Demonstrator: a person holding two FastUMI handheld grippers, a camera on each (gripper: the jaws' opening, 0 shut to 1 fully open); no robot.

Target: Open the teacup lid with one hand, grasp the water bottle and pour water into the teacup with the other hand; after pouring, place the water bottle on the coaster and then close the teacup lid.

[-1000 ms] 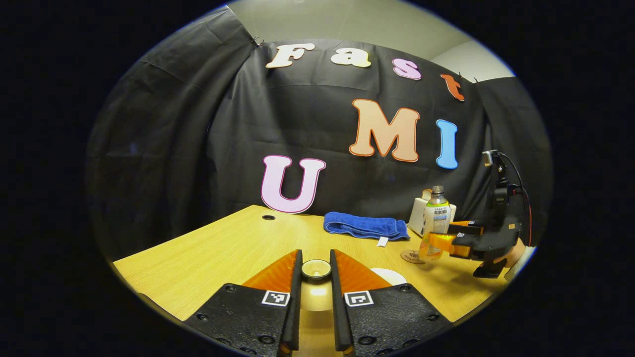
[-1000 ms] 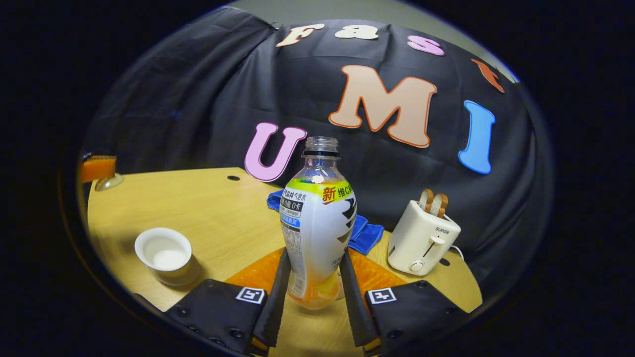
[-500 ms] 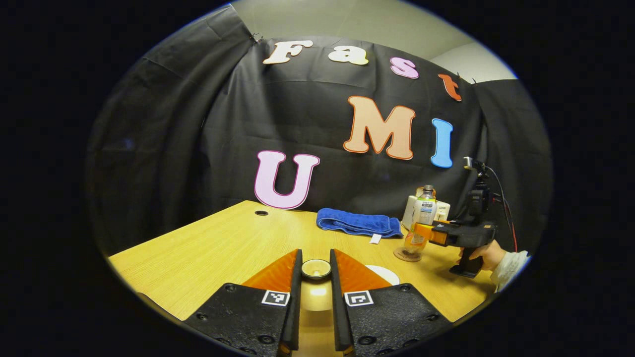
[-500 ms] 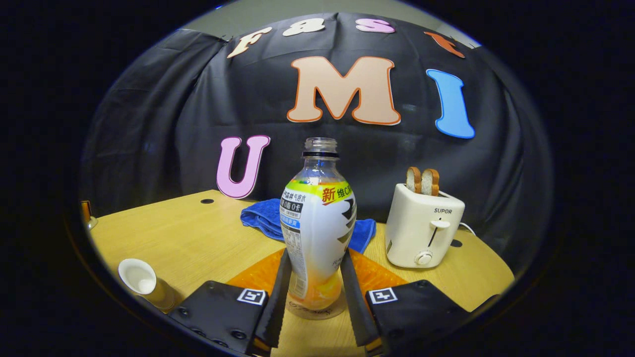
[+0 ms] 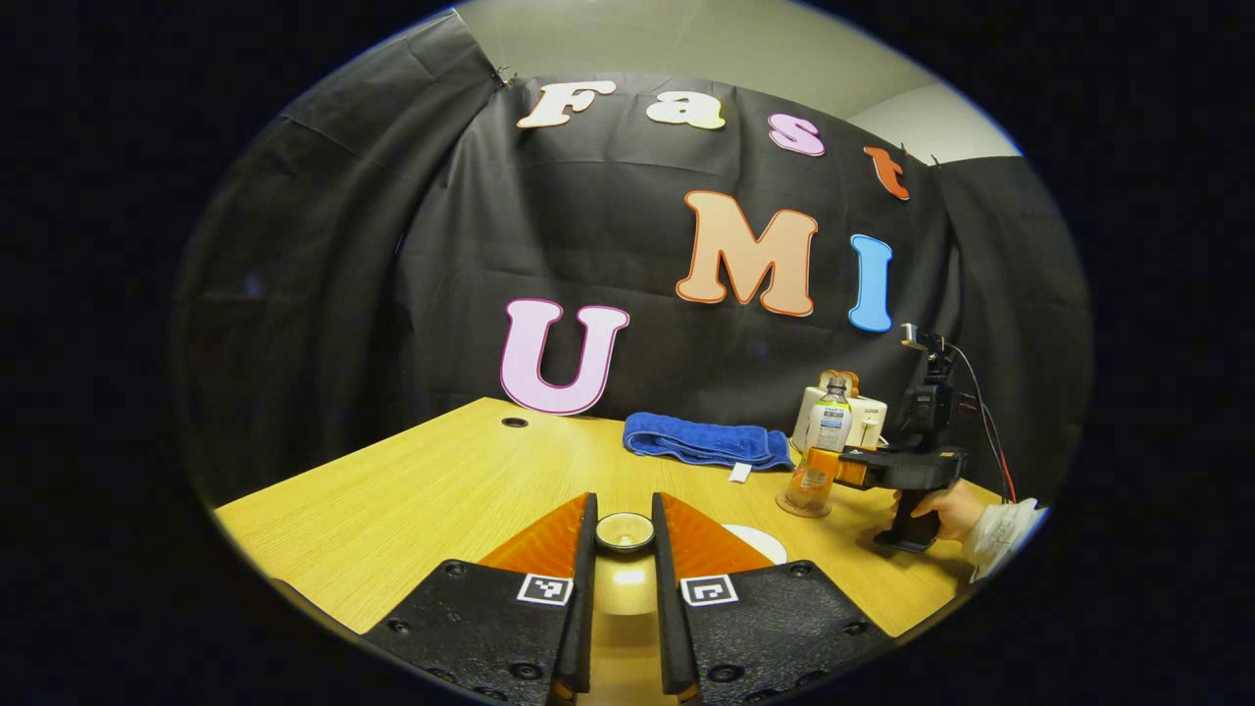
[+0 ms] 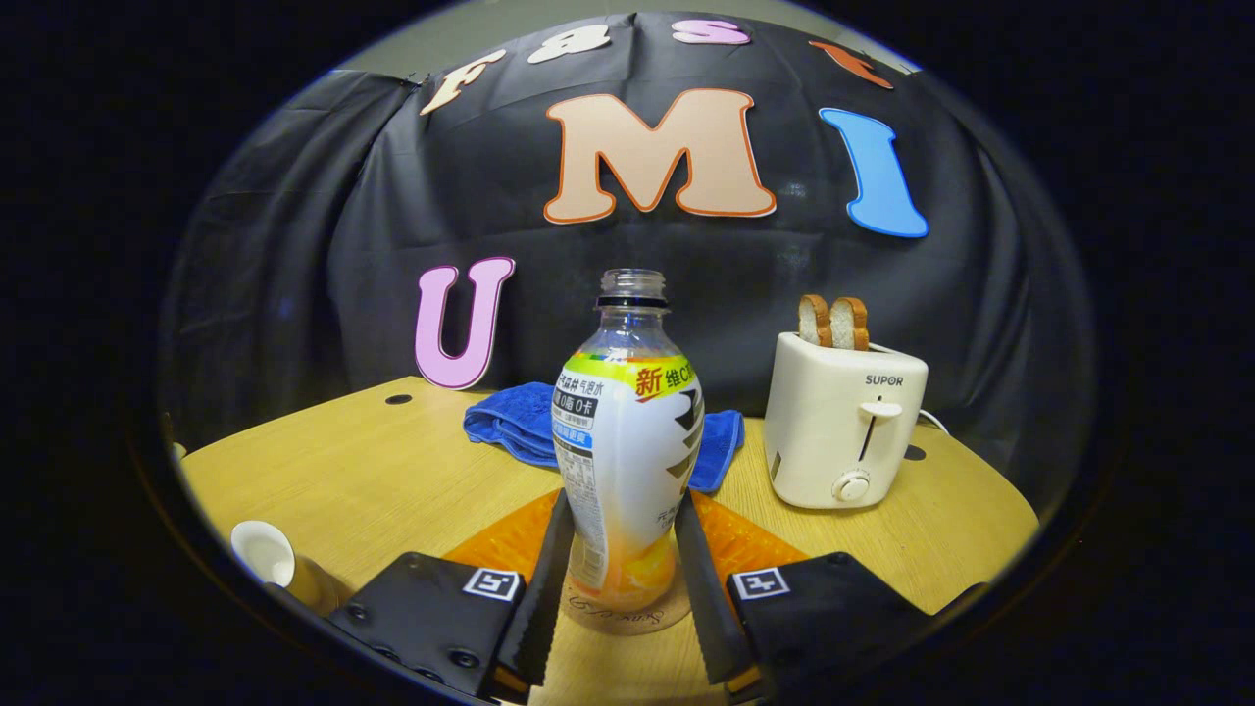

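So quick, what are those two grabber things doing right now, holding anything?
Left gripper: shut on the teacup lid, held by its knob.
Right gripper: shut on the water bottle, which stands upright on the coaster.

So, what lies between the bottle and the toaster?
Nothing stands there. In the right gripper view, between the bottle and the toaster shows bare table, with an end of the blue towel behind.

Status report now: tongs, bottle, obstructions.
Right tongs shut on clear labelled plastic water bottle, upright on round coaster. Left tongs shut on teacup lid. White teacup uncovered.
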